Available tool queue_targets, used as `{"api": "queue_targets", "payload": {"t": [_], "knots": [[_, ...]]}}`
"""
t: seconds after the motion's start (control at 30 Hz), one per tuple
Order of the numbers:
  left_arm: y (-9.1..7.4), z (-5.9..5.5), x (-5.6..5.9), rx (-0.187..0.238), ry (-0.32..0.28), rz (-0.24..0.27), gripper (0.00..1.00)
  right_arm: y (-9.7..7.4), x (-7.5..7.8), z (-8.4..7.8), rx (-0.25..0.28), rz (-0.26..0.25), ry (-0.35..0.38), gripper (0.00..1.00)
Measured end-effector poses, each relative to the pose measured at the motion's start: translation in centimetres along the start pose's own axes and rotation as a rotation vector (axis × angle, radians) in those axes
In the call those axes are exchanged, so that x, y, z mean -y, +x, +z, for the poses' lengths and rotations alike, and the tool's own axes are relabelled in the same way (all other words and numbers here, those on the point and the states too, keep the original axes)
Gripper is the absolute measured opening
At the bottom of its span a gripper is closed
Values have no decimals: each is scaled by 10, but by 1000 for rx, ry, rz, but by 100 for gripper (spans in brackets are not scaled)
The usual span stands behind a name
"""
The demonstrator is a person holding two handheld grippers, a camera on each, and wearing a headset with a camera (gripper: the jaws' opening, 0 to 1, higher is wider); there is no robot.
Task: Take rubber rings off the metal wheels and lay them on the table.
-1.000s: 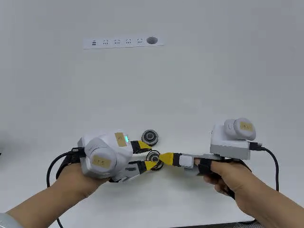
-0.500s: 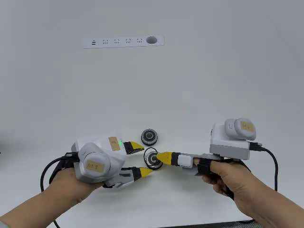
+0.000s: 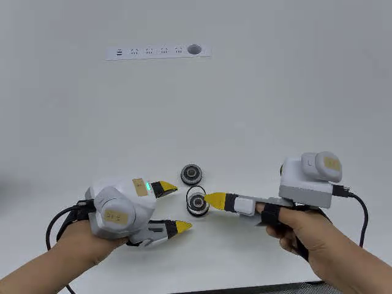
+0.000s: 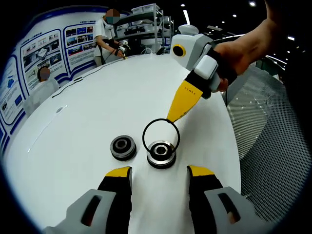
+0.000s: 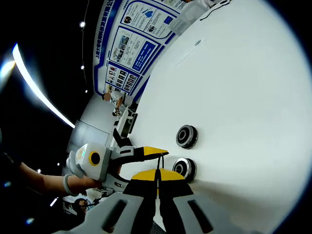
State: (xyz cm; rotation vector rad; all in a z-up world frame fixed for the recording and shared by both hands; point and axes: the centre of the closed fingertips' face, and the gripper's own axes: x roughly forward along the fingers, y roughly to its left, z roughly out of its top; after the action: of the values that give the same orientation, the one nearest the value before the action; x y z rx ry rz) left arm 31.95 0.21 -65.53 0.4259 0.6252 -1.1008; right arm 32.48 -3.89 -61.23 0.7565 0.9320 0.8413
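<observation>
Right hand-held gripper (image 3: pixel 210 199): yellow-tipped jaws pressed together, nipping the edge of the thin black rubber ring (image 4: pixel 143 137). It is held roughly level and low over the white worktop (image 3: pixel 257 122), pointing across toward the other gripper. The right hand (image 3: pixel 293 225) is wrapped round its grip from below, and a black cable (image 3: pixel 362 214) leaves its rear. The ring stands up as an open loop. Its upper arc is at the jaw tips and its lower arc meets the top of the near silver metal wheel (image 4: pixel 161 154); cannot tell whether that arc sits in the groove or merely touches. This wheel lies flat on the worktop with a bare silver rim showing. Left hand-held gripper (image 3: pixel 173 206): jaws spread wide, holding nothing, low over the worktop and aimed at the near wheel. In the left gripper view the wheel sits just beyond the two yellow tips, in line with the gap and clear of both. The left hand (image 3: pixel 82 240) grips the body from behind, with a black lead (image 3: pixel 58 223) looping off beside the wrist. The second metal wheel (image 3: pixel 192 174), dark-rimmed with a black ring round it, lies flat just beside the first on its far side, not touching it and apart from both grippers. A long white power strip (image 3: pixel 158 51) lies well away toward the far edge of the worktop. Left gripper view, background: blue-and-white poster panels (image 4: pixel 78 44), and a person (image 4: pixel 105 34) standing past the worktop's far end.
</observation>
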Motion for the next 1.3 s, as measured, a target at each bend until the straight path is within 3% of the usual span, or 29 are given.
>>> {"api": "queue_targets", "payload": {"t": [0.3,0.73,1.07,1.3], "knots": [[-2,-4,-1,-7,-17,13,53,-20,16,16,68,-39,25,2],[-6,-4,-1,9,-52,29,58,-39,58,30,134,-138,76,2],[-6,-5,-2,7,-57,29,56,-38,73,23,109,-208,71,2],[-7,-6,-3,3,-58,29,56,-38,79,21,83,-259,-6,2]]}}
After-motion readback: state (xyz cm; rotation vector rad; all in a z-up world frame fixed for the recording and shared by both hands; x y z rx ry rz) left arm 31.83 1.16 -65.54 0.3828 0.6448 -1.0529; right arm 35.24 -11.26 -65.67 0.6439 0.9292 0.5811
